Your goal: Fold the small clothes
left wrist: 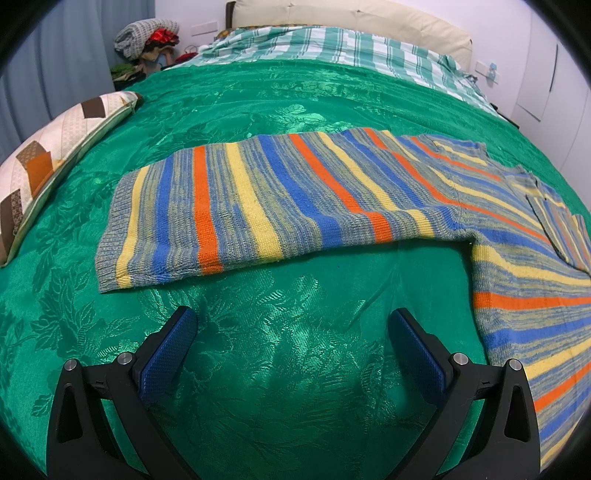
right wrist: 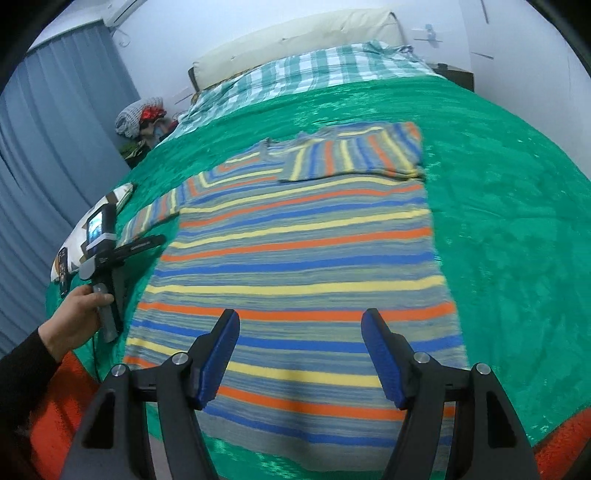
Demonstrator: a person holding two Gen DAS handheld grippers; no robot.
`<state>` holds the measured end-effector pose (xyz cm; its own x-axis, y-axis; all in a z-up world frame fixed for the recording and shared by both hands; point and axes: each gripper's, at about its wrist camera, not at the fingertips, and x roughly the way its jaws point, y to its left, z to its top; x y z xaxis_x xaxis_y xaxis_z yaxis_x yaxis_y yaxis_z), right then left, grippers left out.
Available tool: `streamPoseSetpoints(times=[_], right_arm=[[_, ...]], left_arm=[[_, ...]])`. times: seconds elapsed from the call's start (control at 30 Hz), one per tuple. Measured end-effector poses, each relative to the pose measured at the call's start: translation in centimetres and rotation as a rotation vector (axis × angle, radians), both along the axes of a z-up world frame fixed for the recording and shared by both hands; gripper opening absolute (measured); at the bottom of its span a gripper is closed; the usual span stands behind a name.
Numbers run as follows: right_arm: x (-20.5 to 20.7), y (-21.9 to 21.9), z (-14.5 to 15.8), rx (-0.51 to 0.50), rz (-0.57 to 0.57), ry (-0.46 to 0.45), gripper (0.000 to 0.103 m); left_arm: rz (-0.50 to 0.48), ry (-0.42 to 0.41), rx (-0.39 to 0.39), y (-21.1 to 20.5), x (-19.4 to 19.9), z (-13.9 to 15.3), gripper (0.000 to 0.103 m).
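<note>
A knitted sweater (right wrist: pixel 295 258) with blue, orange and yellow stripes lies flat on the green bedspread (right wrist: pixel 517 221). One sleeve (right wrist: pixel 354 155) is folded across its chest. The other sleeve (left wrist: pixel 229 206) stretches out flat to the left in the left wrist view. My left gripper (left wrist: pixel 293 317) stands open over bare bedspread (left wrist: pixel 295 369), just short of that sleeve's near edge, with nothing between its fingers. My right gripper (right wrist: pixel 300 317) is open above the sweater's lower body and holds nothing. A hand (right wrist: pixel 79 310) in a black sleeve grips the left gripper's handle beside the sweater.
A patchwork pillow (left wrist: pixel 48 162) lies at the bed's left edge. A green checked blanket (left wrist: pixel 332 48) and a cream headboard cushion (left wrist: pixel 351 18) are at the far end. Piled clothes (left wrist: pixel 147 37) sit by the grey curtain. Orange cloth (right wrist: pixel 48 417) shows at the near edge.
</note>
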<state>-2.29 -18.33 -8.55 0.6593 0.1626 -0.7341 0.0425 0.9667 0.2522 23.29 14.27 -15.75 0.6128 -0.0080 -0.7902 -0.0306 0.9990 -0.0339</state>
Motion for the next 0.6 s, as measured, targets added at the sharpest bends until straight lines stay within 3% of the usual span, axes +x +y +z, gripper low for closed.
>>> streamPoseSetpoints(times=[0.17, 0.33, 0.6], right_arm=[[-0.7, -2.5, -0.7, 0.022, -0.051, -0.006, 0.068], [-0.7, -3.8, -1.5, 0.06, -0.088, 0.008, 0.068], [-0.9, -3.0, -2.1, 0.058, -0.07, 0.021, 0.068]], left_arm=[[0.004, 0.0, 0.039, -0.4, 0.0, -0.2, 0.103], [0.004, -0.001, 0.023, -0.3, 0.2, -0.3, 0.103], [0.004, -0.001, 0.028, -0.4, 0.1, -0.3, 0.103]])
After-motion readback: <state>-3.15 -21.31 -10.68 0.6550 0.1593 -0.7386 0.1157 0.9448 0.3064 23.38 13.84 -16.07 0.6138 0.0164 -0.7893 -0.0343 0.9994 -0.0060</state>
